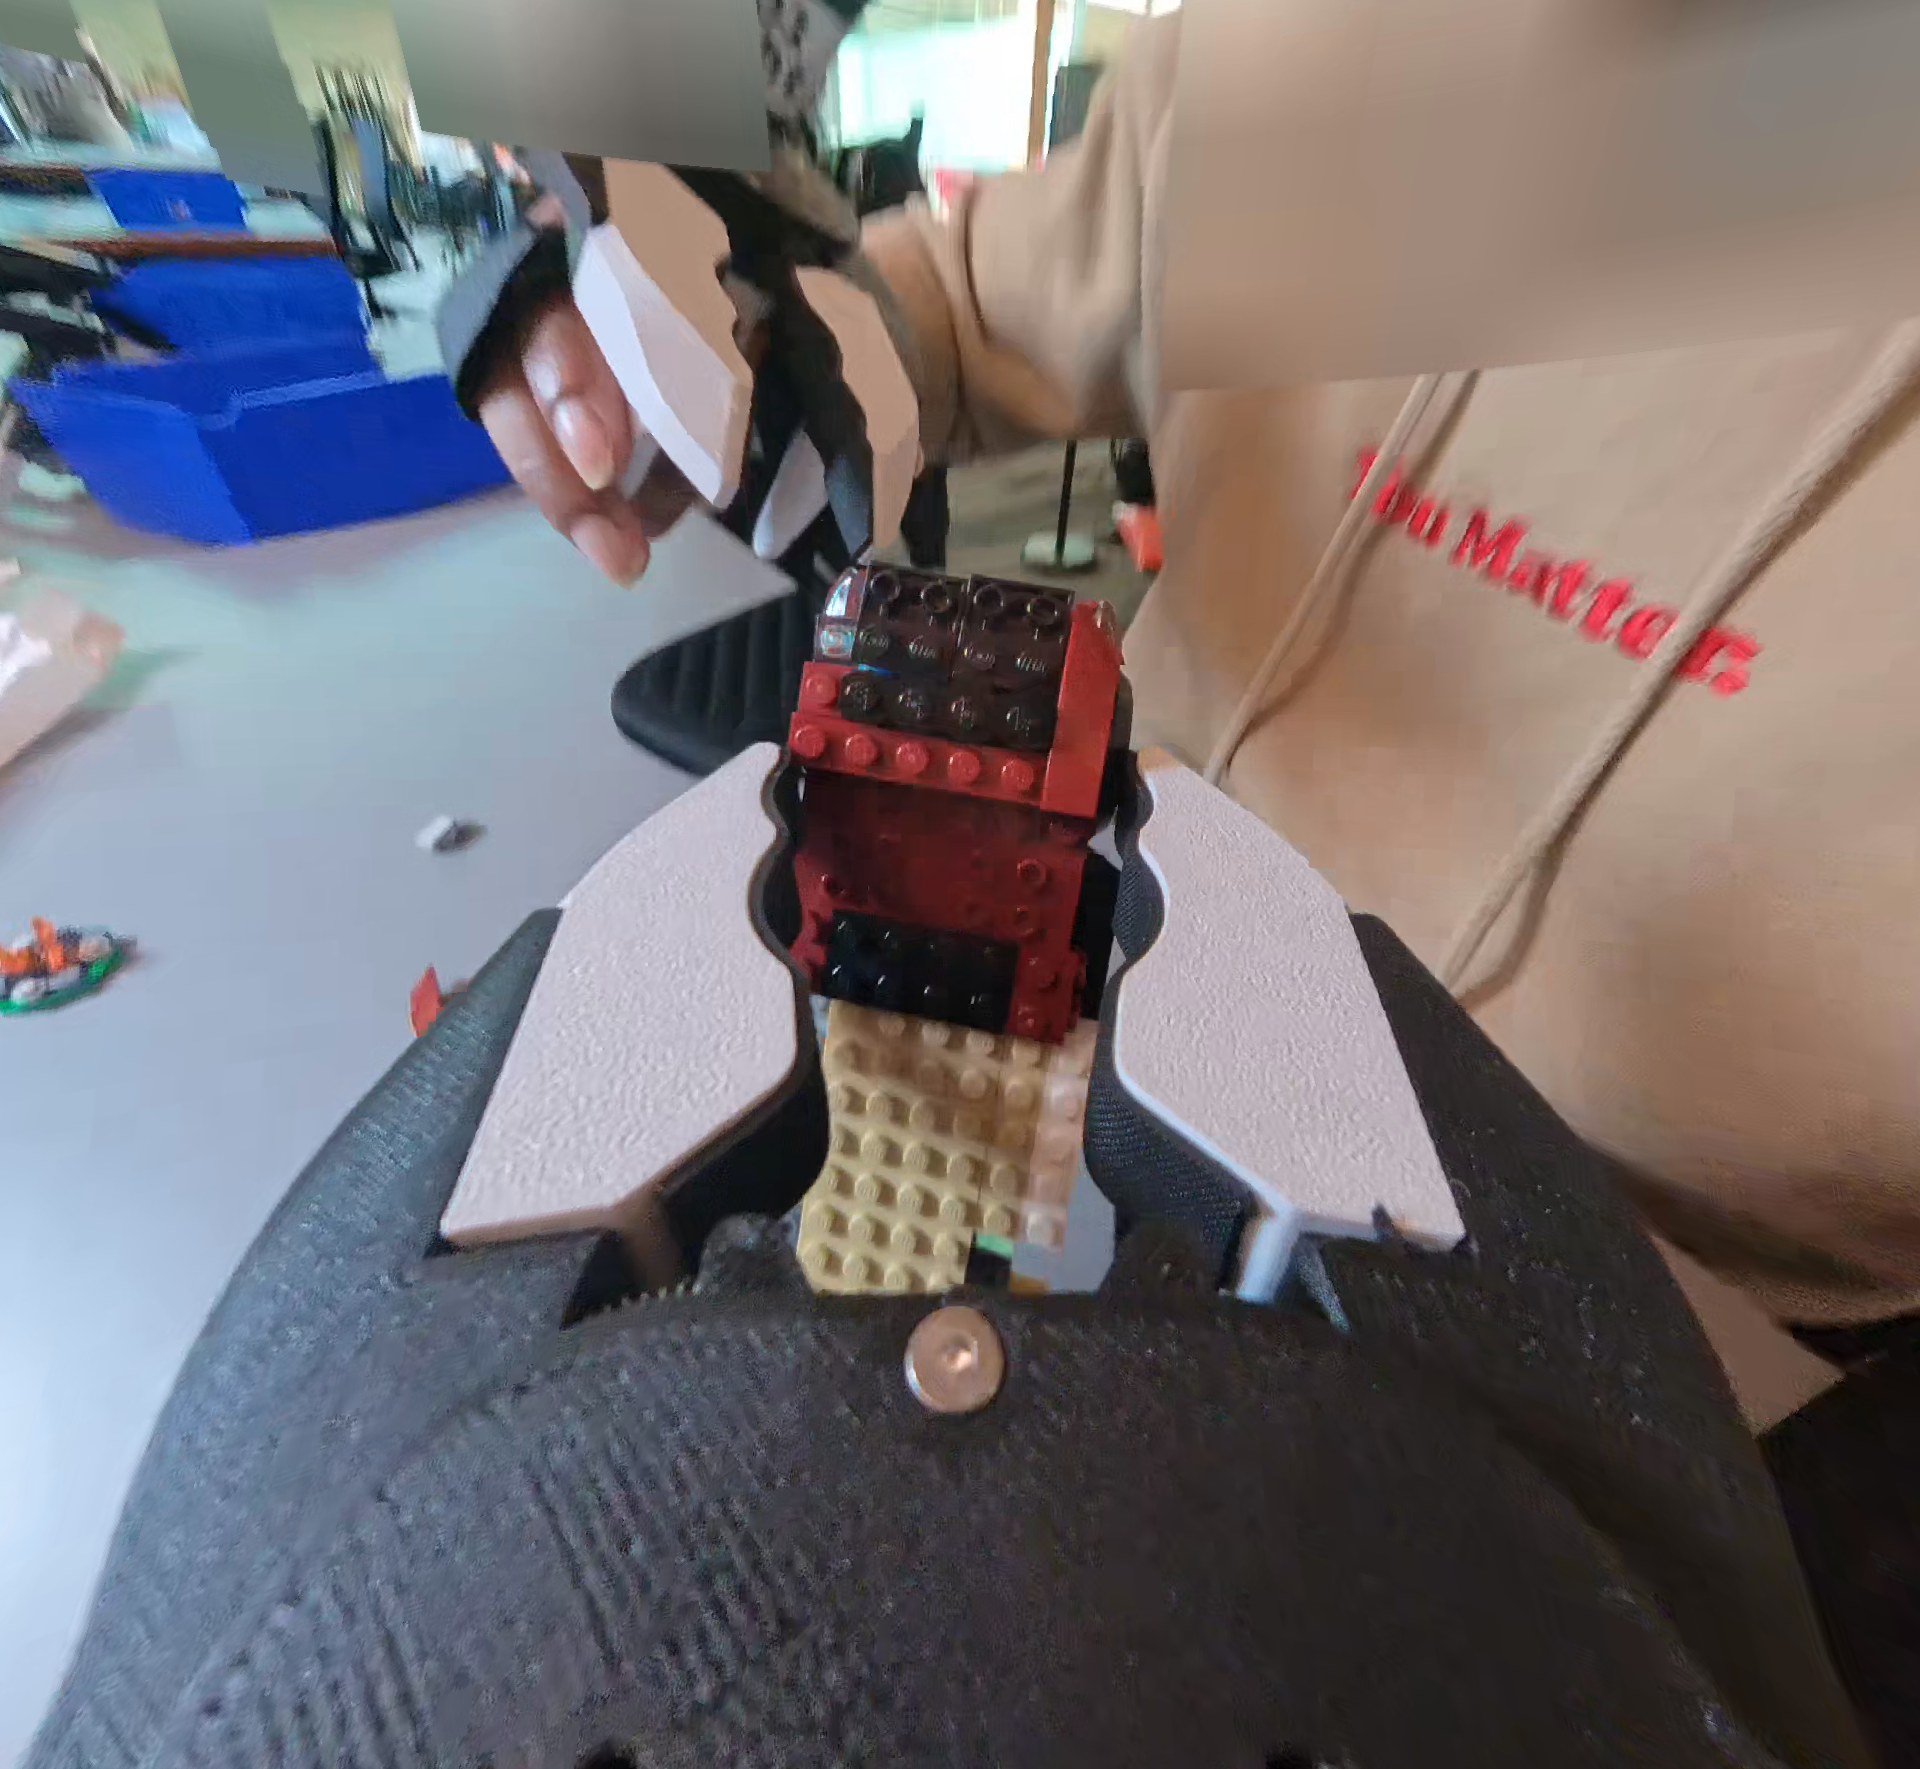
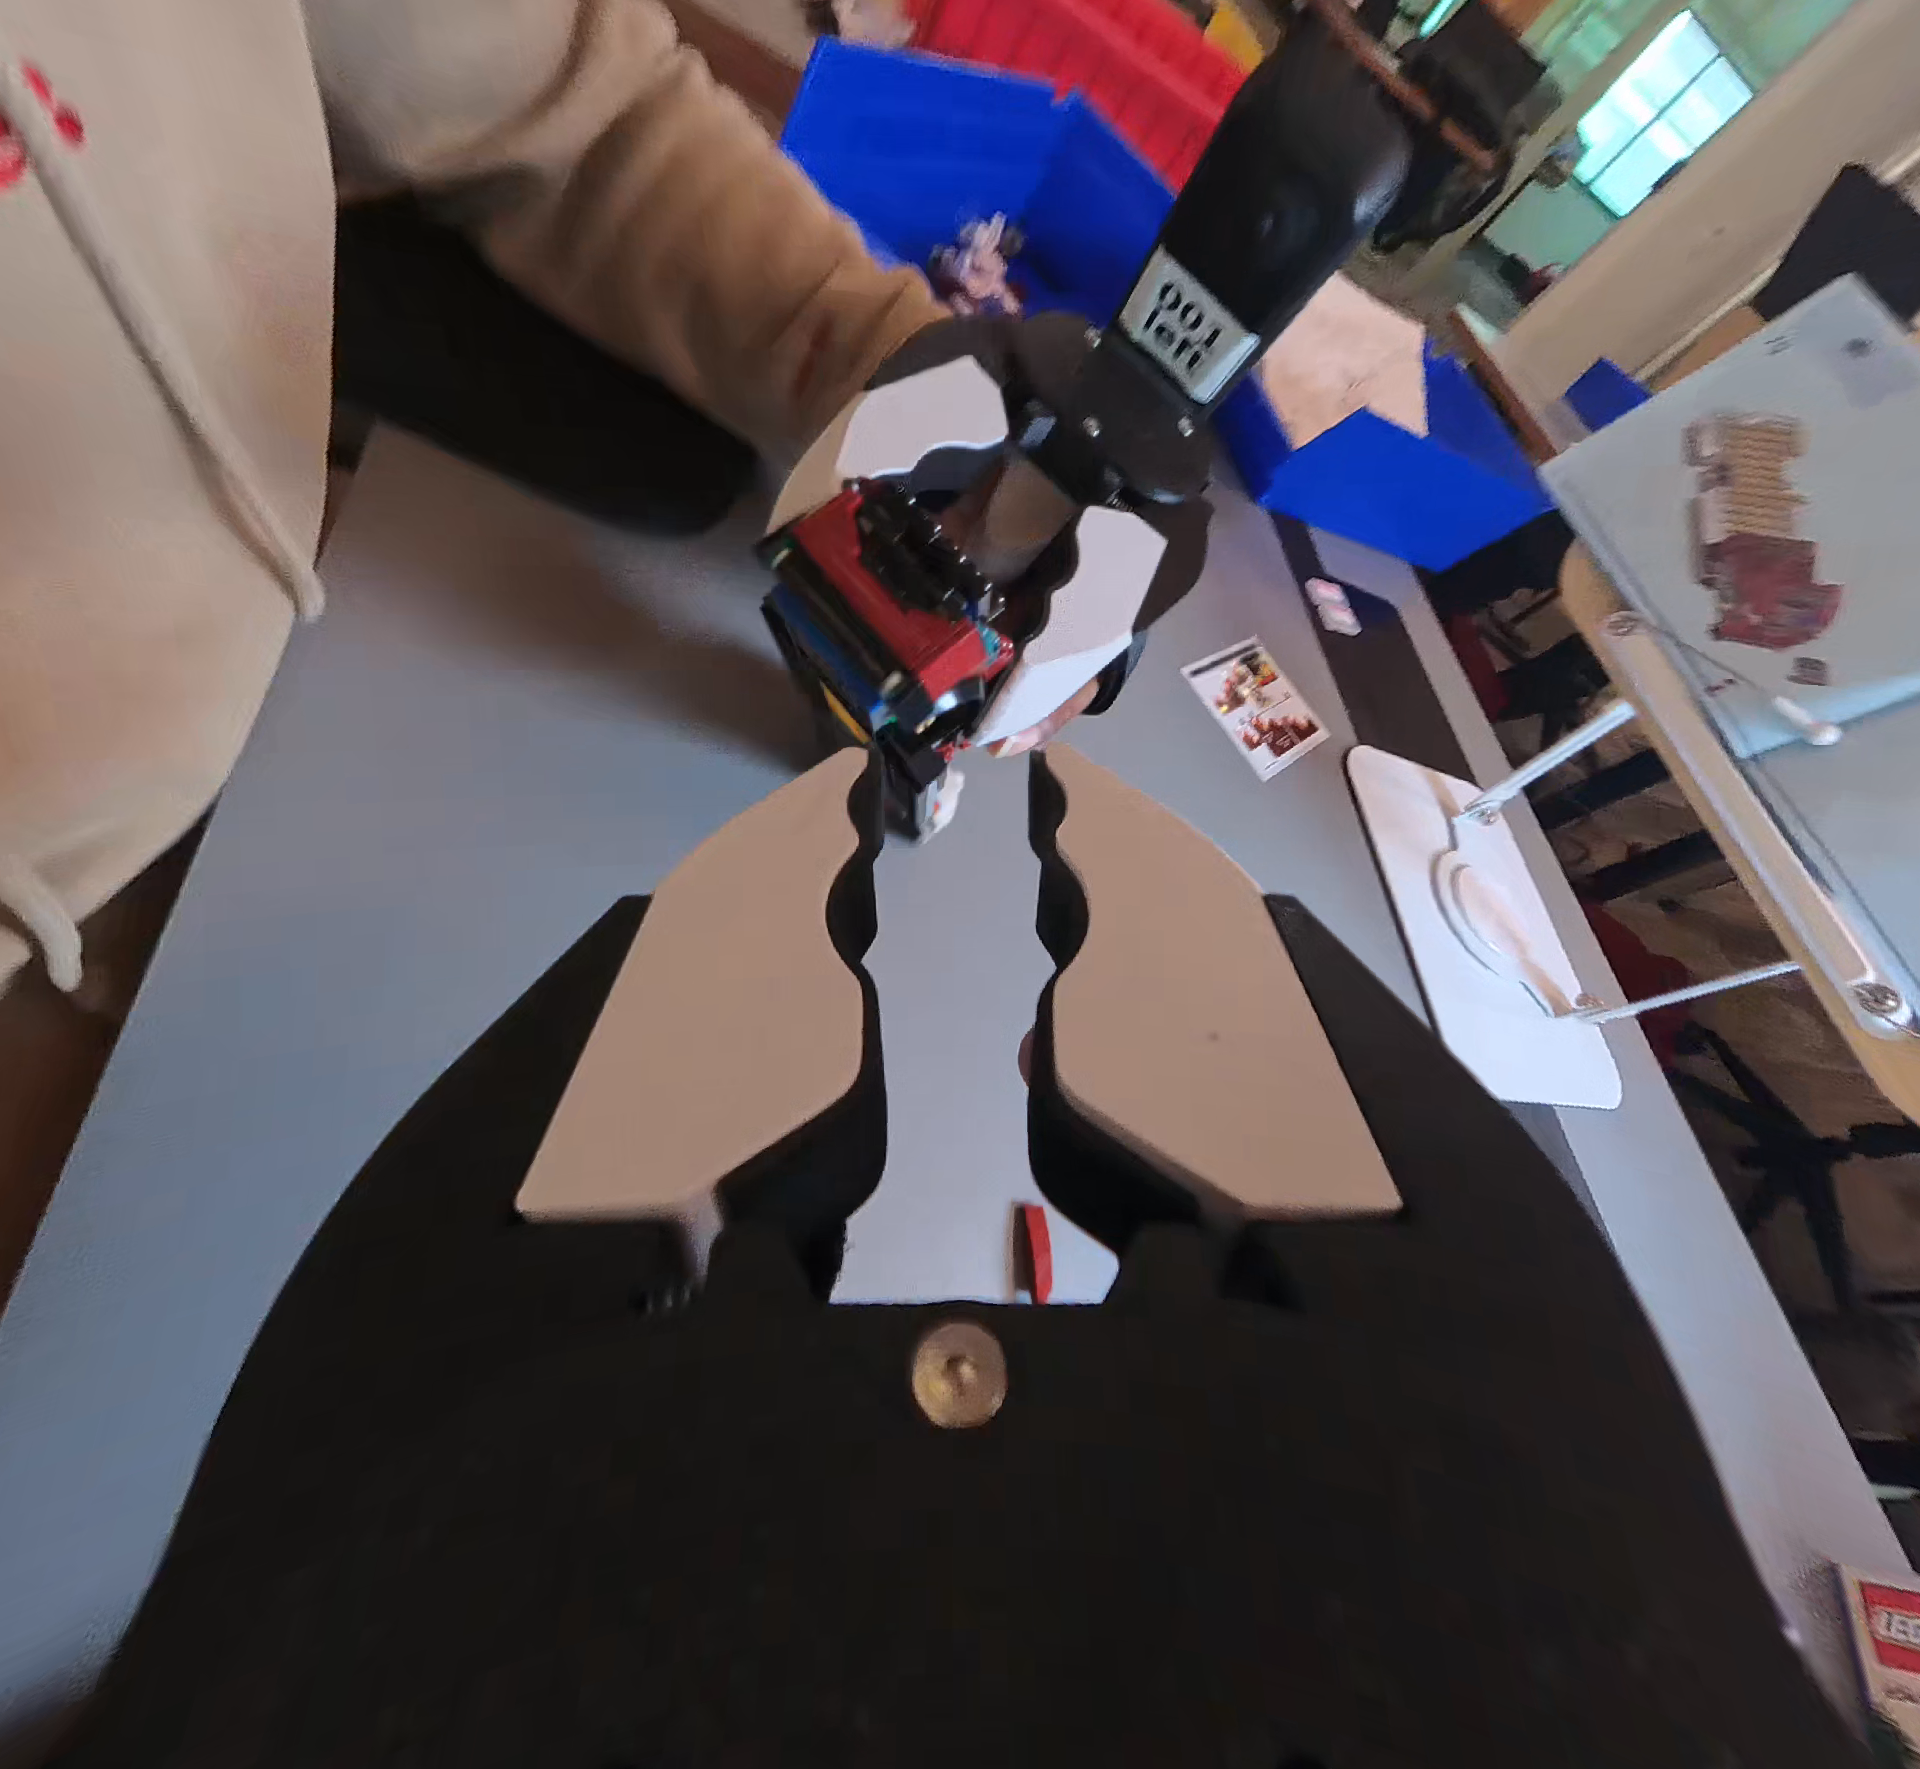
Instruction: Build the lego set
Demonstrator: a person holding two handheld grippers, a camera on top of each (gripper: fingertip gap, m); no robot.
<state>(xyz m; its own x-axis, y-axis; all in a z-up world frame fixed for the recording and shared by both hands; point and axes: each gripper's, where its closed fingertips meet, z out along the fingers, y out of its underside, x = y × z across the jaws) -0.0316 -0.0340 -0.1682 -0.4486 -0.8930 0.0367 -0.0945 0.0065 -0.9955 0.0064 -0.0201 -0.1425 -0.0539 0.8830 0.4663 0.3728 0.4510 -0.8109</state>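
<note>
Left wrist view: brick model (image 1: 940, 846) clamped in left claw (image 1: 951, 784).

1. Brick model (image 1: 940, 846): dark-red body, black studded plates on top, tan plate at its 6 o'clock end.
2. Clamped between left gripper (image 1: 956, 784) jaws, lifted above grey counter (image 1: 312, 784).

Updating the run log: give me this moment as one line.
left gripper: shut on dark red and black brick model | right gripper: open, empty, beside model | grey table: loose red piece
</note>
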